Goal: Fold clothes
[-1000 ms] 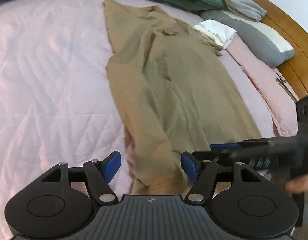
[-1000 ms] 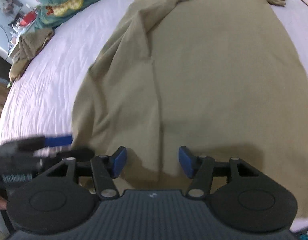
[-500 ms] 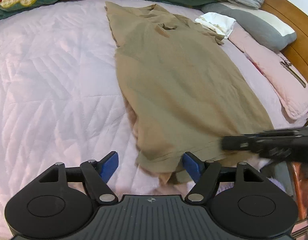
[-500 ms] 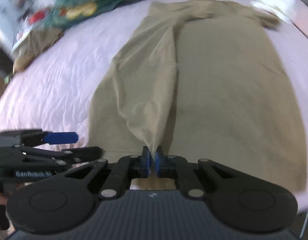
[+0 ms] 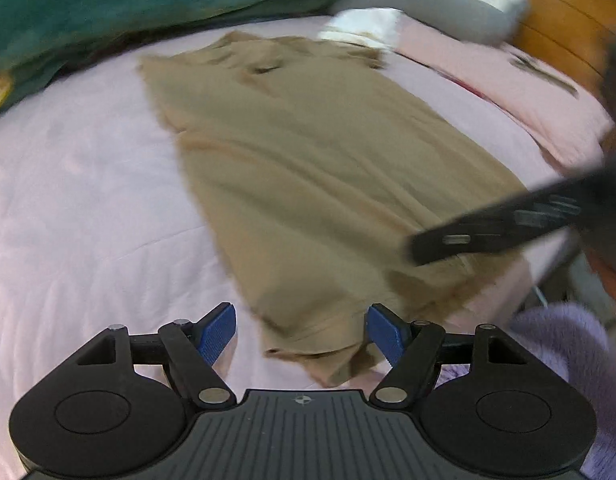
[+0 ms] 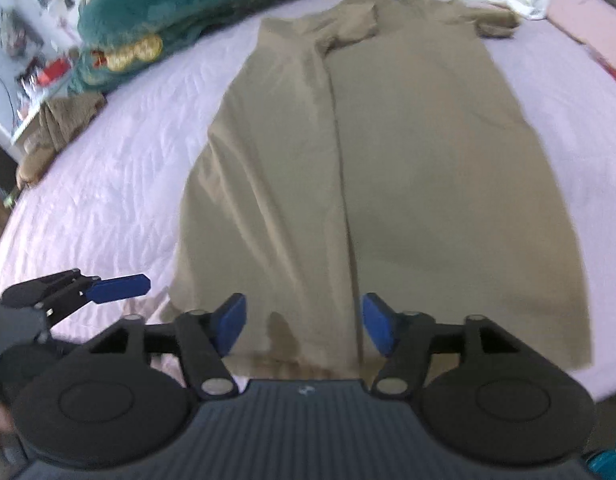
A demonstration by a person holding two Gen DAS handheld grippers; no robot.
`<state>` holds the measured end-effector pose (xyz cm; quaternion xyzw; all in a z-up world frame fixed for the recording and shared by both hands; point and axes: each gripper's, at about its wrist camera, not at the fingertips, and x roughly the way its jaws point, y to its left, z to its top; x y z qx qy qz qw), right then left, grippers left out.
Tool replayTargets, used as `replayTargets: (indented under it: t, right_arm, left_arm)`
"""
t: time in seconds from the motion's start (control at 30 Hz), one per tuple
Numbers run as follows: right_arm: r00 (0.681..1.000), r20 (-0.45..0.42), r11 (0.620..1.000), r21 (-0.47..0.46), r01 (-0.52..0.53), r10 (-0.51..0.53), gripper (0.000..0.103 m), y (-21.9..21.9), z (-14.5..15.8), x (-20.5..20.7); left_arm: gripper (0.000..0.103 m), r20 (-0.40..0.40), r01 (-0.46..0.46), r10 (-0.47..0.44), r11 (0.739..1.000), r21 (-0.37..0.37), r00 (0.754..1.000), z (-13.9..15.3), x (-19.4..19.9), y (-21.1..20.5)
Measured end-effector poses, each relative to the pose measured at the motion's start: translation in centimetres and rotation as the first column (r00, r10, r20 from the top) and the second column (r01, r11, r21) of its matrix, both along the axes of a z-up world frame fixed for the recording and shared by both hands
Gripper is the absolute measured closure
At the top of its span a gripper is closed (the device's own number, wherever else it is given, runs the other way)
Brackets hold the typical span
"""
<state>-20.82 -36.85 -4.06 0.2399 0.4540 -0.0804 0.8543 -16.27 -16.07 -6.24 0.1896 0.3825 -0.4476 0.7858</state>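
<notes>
Both blue-padded fingers point(image 5: 218, 334) of the left gripper point(image 5: 302, 334) stand wide apart in the left wrist view, holding nothing, with the near hem corner of the khaki garment point(image 5: 308, 184) lying between them on the pink quilt point(image 5: 76, 208). The garment stretches away toward a green blanket point(image 5: 108, 8) and pillows point(image 5: 448, 12) at the far side. At right, the blurred right gripper point(image 5: 488, 232) hangs over the garment's near right corner.

From the right wrist view, the right gripper point(image 6: 304, 324) is also spread wide and empty above the garment's point(image 6: 408, 160) near hem, a lengthwise fold line running up between its pads. The left gripper point(image 6: 88, 290) shows at near left over the quilt point(image 6: 108, 160), just beside the hem.
</notes>
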Motion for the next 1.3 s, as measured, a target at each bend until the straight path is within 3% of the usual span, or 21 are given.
replayTargets:
  t: [0.07, 0.2, 0.23, 0.27, 0.3, 0.33, 0.37, 0.43, 0.5, 0.63, 0.7, 0.83, 0.93, 0.97, 1.0, 1.03, 1.1, 1.2, 1.27, 1.3]
  right_arm:
    - [0.999, -0.044, 1.000, 0.021, 0.000, 0.001, 0.037, -0.3, -1.2, 1.0]
    - [1.000, -0.024, 0.998, 0.059, 0.011, -0.010, 0.037, -0.4, -1.7, 0.5]
    - [1.000, -0.025, 0.998, 0.062, 0.011, -0.009, 0.040, -0.4, -1.6, 0.5]
    - [1.000, -0.025, 0.997, 0.073, 0.007, -0.005, 0.051, -0.3, -1.6, 0.6]
    - [1.000, -0.025, 0.997, 0.078, 0.001, 0.001, 0.072, -0.1, -1.6, 0.5]
    - [1.000, -0.030, 0.997, 0.075, -0.005, 0.007, 0.083, 0.3, -1.8, 0.7]
    - [0.999, -0.039, 0.998, 0.068, -0.015, 0.018, 0.094, 0.5, -1.9, 0.5]
    - [0.999, -0.035, 0.995, 0.096, -0.028, 0.032, 0.096, 0.7, -1.6, 0.3]
    - [0.998, -0.017, 0.988, 0.142, -0.057, 0.060, 0.098, 1.3, -0.9, -0.1]
    - [0.990, -0.107, 0.995, 0.044, -0.093, 0.097, 0.098, 2.5, -1.4, 0.3]
    - [0.991, -0.107, 0.992, 0.111, -0.068, 0.080, 0.096, 1.7, -1.4, 0.0]
    - [0.986, -0.132, 0.994, 0.064, -0.094, 0.102, 0.089, 1.2, 0.5, -2.1]
    - [0.996, -0.074, 0.999, 0.029, -0.041, 0.043, 0.068, -1.1, 2.6, -4.2]
    - [0.998, -0.055, 1.000, 0.015, -0.010, 0.011, 0.055, -2.0, 3.1, -4.8]
    - [0.999, -0.032, 0.999, -0.015, 0.030, -0.031, 0.045, -3.0, 3.5, -5.2]
    - [0.996, -0.022, 0.996, -0.040, 0.083, -0.084, 0.041, -4.3, 3.6, -5.6]
    - [0.980, -0.010, 0.978, -0.059, 0.198, -0.199, 0.036, -7.2, 3.4, -6.6]
    - [0.941, -0.028, 0.940, -0.064, 0.334, -0.336, 0.032, -9.8, 1.5, -8.2]
    - [0.940, -0.049, 0.941, -0.040, 0.337, -0.339, 0.032, -10.5, -0.3, -9.2]
    - [0.947, -0.044, 0.948, -0.020, 0.317, -0.318, 0.032, -10.4, -1.0, -9.5]
  left_arm:
    - [0.029, -0.016, 0.042, -0.042, 0.999, 0.004, 0.999, -0.8, 0.1, -1.0]
    - [0.029, -0.045, 0.039, -0.041, 0.998, -0.043, 0.998, -1.9, 0.4, -1.7]
    - [0.030, -0.057, 0.027, -0.031, 0.997, -0.072, 0.998, -1.9, 0.6, -1.5]
    - [0.033, -0.070, 0.014, -0.021, 0.995, -0.100, 0.997, -2.0, 0.7, -1.3]
    - [0.047, -0.085, 0.002, -0.012, 0.992, -0.127, 0.996, -2.0, 0.9, -1.0]
    - [0.066, -0.108, -0.010, -0.006, 0.989, -0.147, 0.994, -1.8, 1.2, -0.5]
    - [0.074, -0.131, -0.023, 0.001, 0.986, -0.166, 0.991, -1.7, 1.4, 0.1]
    - [0.094, -0.176, -0.048, 0.012, 0.977, -0.205, 0.984, -1.4, 1.9, 1.3]
    - [0.094, -0.163, -0.042, -0.001, 0.965, -0.259, 0.987, -0.3, 1.6, 3.6]
    - [0.094, -0.206, -0.032, -0.005, 0.984, -0.176, 0.979, -1.3, 1.9, 4.6]
    - [0.093, -0.236, -0.032, 0.000, 0.991, -0.133, 0.972, -1.8, 2.2, 5.1]
    - [0.088, -0.197, -0.034, 0.003, 0.987, -0.158, 0.980, 1.4, 2.3, 5.7]
    - [0.074, -0.137, -0.005, -0.022, 0.982, -0.190, 0.990, 3.2, 2.2, 3.6]
    - [0.069, -0.119, 0.005, -0.030, 0.980, -0.200, 0.993, 3.7, 2.1, 2.8]
    - [0.057, -0.100, 0.015, -0.037, 0.977, -0.211, 0.994, 4.2, 2.0, 1.9]
    - [0.049, -0.082, 0.026, -0.045, 0.975, -0.221, 0.996, 4.6, 1.9, 1.0]
    - [0.047, -0.050, 0.046, -0.059, 0.972, -0.230, 0.997, 5.2, 1.9, -0.8]
    - [0.047, -0.095, 0.042, -0.052, 0.994, -0.106, 0.994, 1.2, 2.3, -3.4]
    - [0.048, -0.126, 0.036, -0.039, 0.999, -0.029, 0.991, -1.4, 2.4, -4.6]
    - [0.047, -0.110, 0.036, -0.040, 0.999, -0.036, 0.993, -1.2, 1.9, -4.5]
